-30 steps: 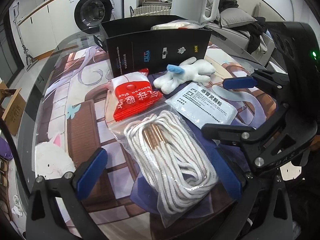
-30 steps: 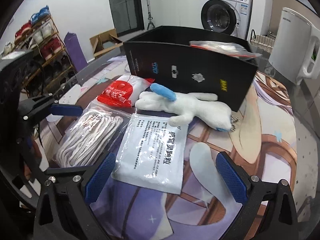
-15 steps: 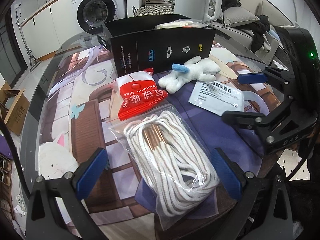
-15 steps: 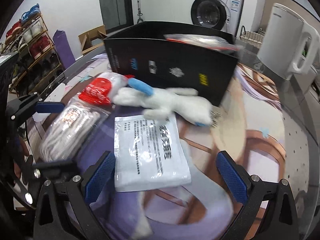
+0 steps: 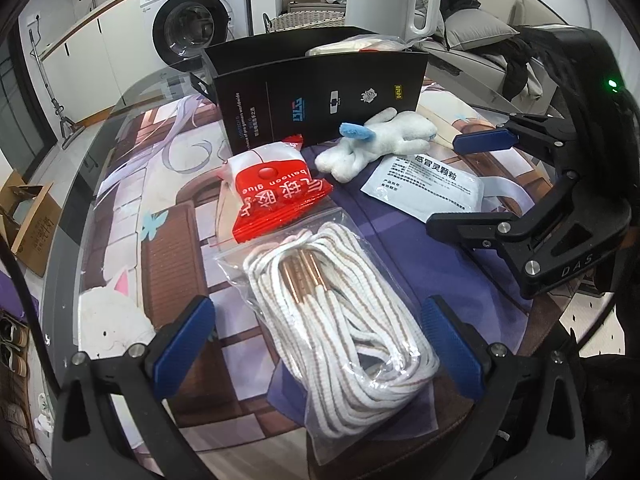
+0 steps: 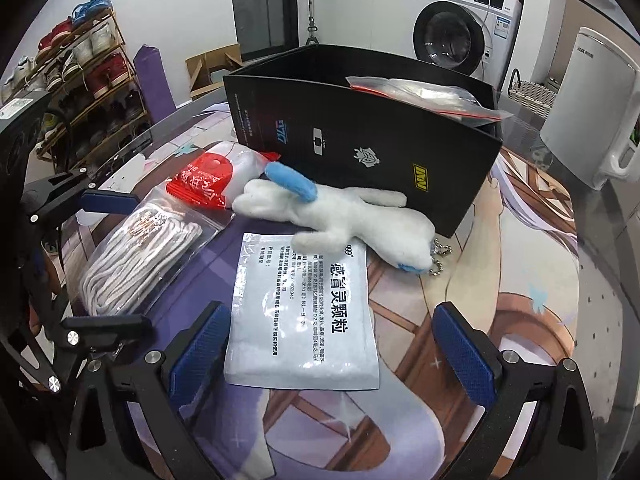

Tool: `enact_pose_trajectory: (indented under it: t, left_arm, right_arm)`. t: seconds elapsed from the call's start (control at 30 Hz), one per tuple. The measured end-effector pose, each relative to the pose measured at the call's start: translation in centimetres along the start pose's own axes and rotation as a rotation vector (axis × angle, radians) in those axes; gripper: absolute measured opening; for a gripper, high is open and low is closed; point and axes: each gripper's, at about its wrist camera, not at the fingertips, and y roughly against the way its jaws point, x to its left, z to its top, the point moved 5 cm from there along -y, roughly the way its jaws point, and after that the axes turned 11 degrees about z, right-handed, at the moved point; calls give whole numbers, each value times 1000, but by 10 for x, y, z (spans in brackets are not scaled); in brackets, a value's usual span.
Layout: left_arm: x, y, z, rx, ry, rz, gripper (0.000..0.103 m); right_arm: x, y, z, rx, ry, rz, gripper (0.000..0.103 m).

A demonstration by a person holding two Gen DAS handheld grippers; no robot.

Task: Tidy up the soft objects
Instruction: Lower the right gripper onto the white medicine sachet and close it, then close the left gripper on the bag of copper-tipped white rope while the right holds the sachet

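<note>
Progress: early to midway, by my read. Black box [image 6: 360, 140] stands toward the far edge of the table [image 5: 120, 168] and already holds at least one clear bag [image 6: 424, 94], sticking up over its rim. Four soft items are not yet in it, all on the mat in front of the box: red balloon-glue packet [image 5: 276, 196] touching the front wall, white plush toy [image 6: 340, 216] lying against the same wall with its keychain end toward the box's right corner, white medicine sachet [image 6: 304, 312] just in front of the plush and partly under it, and bagged white cord [image 5: 340, 320] nearest the near edge.

Left gripper [image 5: 316, 344] is spread wide, holding nothing, straddling the cord bag. Right gripper [image 6: 332, 352] is likewise spread and empty, fingers either side of the sachet's near end. Whether the pads touch anything, can't tell.

Likely next: pinch sachet or cord bag, drop in box.
</note>
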Motion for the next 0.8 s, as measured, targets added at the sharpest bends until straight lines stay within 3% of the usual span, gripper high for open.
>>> enact_pose_trajectory:
  t: [0.17, 0.23, 0.53, 0.8]
  left_arm:
    - [0, 0, 0, 0, -1, -1, 103]
    - [1, 0, 0, 1, -2, -1, 103]
    - [3, -1, -1, 8, -3, -3, 103]
    - [-2, 3, -3, -3, -22, -14, 100]
  right_arm:
    - [15, 9, -6, -16, 48, 22, 65]
    - [18, 12, -10, -19, 48, 18, 60]
    - [29, 32, -39, -4, 56, 29, 52]
    - [29, 35, -43, 6, 69, 24, 50]
